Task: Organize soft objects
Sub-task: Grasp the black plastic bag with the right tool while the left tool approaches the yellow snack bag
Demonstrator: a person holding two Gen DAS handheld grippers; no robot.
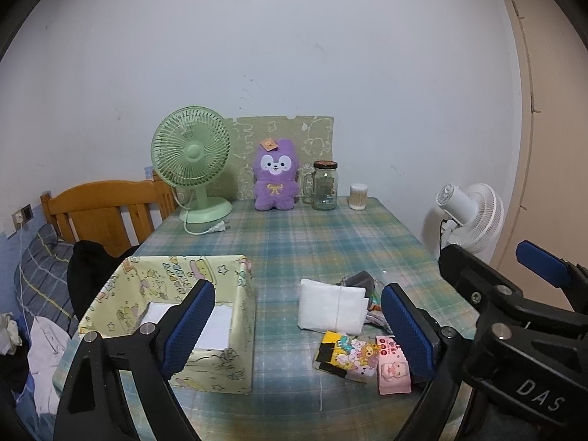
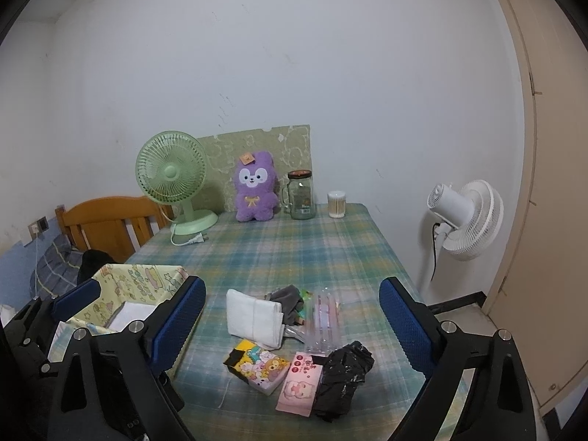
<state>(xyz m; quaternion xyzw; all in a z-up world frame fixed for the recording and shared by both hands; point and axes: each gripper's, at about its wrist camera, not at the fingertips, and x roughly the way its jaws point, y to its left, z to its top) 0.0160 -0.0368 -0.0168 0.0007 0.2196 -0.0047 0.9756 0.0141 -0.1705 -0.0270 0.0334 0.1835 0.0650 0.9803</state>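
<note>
A plaid-covered table is being shown with a yellow cartoon-print box standing open at its near left corner, white sheets lying inside. A green desk fan, a purple plush bunny, a glass jar and a cotton swab tub are being kept along the wall. Near the front edge, a folded white towel, a grey cloth, two cartoon tissue packs and a crumpled black bag are lying clustered together. The left gripper and right gripper are both being held spread wide above the pile, nothing between the pads.
</note>
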